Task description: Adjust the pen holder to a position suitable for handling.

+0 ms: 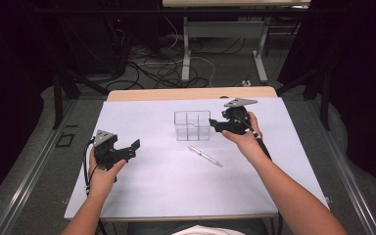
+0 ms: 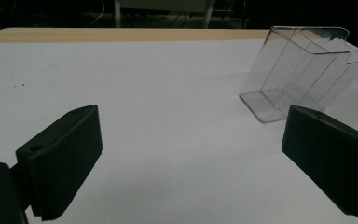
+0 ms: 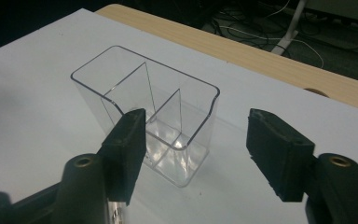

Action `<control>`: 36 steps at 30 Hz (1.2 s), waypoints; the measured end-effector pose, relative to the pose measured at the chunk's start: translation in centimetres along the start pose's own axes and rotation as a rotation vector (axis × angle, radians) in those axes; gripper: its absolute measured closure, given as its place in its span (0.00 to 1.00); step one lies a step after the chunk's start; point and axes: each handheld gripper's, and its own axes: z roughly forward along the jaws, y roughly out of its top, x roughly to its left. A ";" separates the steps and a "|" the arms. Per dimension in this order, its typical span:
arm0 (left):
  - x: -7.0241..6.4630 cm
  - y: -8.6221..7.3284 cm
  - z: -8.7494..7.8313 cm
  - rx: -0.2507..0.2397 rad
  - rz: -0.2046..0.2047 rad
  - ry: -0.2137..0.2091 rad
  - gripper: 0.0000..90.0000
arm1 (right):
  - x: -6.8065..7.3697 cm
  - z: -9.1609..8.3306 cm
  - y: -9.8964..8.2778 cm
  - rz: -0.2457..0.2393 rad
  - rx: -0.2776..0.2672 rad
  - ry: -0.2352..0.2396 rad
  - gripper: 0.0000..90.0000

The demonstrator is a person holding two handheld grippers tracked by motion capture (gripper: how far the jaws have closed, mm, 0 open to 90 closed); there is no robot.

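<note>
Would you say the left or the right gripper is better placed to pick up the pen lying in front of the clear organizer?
Probably the right gripper: it is open beside the clear organizer, close to the pen. The left gripper is farther off.

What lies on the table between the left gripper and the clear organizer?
Only bare white table sheet lies between the left gripper and the clear organizer, as the high view shows.

Overhead plus two close tool views

A pen (image 1: 204, 155) lies slantwise at the frame's centre on the white worktop (image 1: 166, 186); tangled cables (image 1: 156, 68) cover the floor, upper middle.
</note>
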 end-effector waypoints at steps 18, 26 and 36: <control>0.0 -0.1 0.1 0.013 0.005 0.004 0.06 | 0.8 -1.1 -2.1 -0.106 0.025 0.071 0.32; 0.0 -0.1 0.0 0.014 0.007 0.007 0.06 | 0.9 -0.8 -2.6 -0.174 0.150 0.115 0.36; 0.1 0.0 0.0 0.015 0.006 0.003 0.06 | 1.9 0.0 -3.7 -0.159 0.286 0.148 0.49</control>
